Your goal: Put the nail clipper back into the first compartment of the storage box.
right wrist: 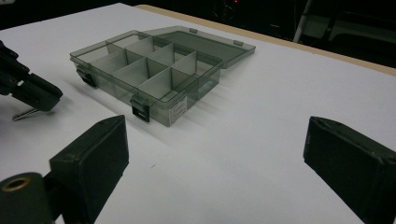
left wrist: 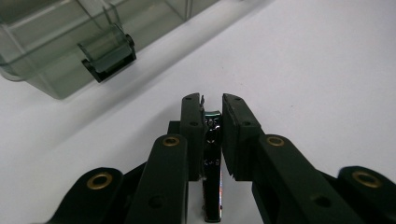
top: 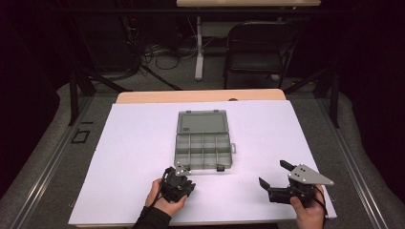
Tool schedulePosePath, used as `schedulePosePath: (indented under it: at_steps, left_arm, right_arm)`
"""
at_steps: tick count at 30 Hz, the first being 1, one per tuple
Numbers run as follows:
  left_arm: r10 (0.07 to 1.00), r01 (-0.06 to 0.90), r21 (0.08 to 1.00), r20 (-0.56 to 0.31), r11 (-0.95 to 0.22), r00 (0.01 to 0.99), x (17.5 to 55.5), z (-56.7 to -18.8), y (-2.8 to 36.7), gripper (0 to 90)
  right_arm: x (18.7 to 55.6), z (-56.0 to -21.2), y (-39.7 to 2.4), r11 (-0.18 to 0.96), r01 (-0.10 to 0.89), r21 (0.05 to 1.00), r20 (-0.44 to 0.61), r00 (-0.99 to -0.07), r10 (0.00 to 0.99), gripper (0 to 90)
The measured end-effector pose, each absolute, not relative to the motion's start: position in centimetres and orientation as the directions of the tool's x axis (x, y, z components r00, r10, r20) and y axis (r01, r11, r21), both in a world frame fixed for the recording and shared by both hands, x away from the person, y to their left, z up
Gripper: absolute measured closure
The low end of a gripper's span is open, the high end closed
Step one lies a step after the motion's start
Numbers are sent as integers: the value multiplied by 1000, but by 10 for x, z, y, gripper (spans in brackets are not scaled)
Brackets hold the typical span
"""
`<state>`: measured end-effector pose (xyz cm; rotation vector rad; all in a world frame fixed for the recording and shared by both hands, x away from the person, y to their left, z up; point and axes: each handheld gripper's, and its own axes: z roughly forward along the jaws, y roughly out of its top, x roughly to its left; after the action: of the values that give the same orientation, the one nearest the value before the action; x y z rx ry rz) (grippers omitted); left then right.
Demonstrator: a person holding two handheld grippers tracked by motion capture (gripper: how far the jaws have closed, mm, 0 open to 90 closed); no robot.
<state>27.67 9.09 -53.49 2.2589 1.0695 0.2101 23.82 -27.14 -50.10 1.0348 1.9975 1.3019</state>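
Smoke-grey organiser box (top: 203, 143) lies open and empty, left tongs (left wrist: 212, 114) clenched on a nail clipper (left wrist: 212, 158) beside its latch, right tongs (right wrist: 215, 154) released.

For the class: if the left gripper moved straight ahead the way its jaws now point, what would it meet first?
Probably the near wall of the open smoky-grey plastic compartment box, close to its latch. The left gripper, shut on a shiny metal nail clipper, sits just short of it; depth is uncertain.

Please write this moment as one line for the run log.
left gripper: shut on metal nail clipper | right gripper: open, nothing held | organizer box: lid open, compartments look empty | white table cover
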Motion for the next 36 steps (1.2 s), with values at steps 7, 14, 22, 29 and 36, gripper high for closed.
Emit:
schedulePosePath:
  at_steps: [7, 14, 22, 29, 36]
  left_arm:
    - [744, 625, 642, -124, -445, 657, 273, -520, 101, 794]
    - [750, 616, 671, -132, -414, 648, 272, -506, 111, 794]
    - [762, 610, 692, -134, -385, 633, 273, -497, 121, 794]
    - [768, 602, 712, -139, -362, 626, 273, -487, 131, 795]
    - [783, 604, 723, -142, -336, 605, 276, -482, 139, 795]
  right_arm:
    - [238, -501, -272, 235, 311, 921, -24, -558, 830, 67]
    - [239, -501, -272, 234, 305, 923, -25, -560, 828, 67]
    - [238, -501, -272, 241, 309, 920, -28, -561, 827, 67]
    - [238, -502, -270, 233, 306, 923, -21, -565, 825, 67]
    - [239, -503, -269, 245, 309, 919, -29, -566, 824, 67]
